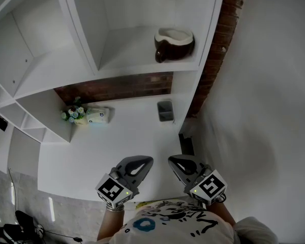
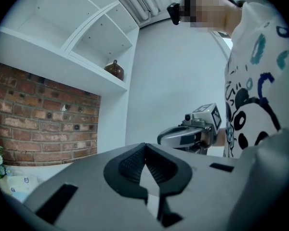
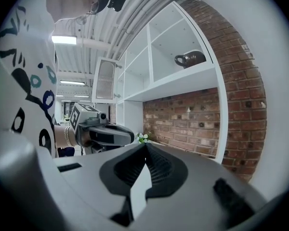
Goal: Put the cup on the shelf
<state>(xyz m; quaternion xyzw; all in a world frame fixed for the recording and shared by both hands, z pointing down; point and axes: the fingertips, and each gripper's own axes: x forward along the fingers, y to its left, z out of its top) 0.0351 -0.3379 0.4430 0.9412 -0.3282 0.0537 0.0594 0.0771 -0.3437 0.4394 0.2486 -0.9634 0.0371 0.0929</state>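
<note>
Brown cup [image 1: 174, 43] sits on the white shelf [image 1: 132, 70], by its right front corner, nothing touching it. Left gripper [image 1: 145, 162] and right gripper [image 1: 174, 162] are both pressed together, empty, low over the counter's [image 1: 117, 136] near edge. Task looks done, nothing left to place.

We are finding no readable text, number or brand in any view. The left cube [image 1: 113, 189] and right cube [image 1: 210, 185] are showing only black-and-white square patterns, no letters or digits. The shirt [image 1: 173, 222] is carrying black and blue doodle print, and we are not making out any words in it. The pack [image 1: 97, 116] is showing small blue marks, too small for us to read.
</note>
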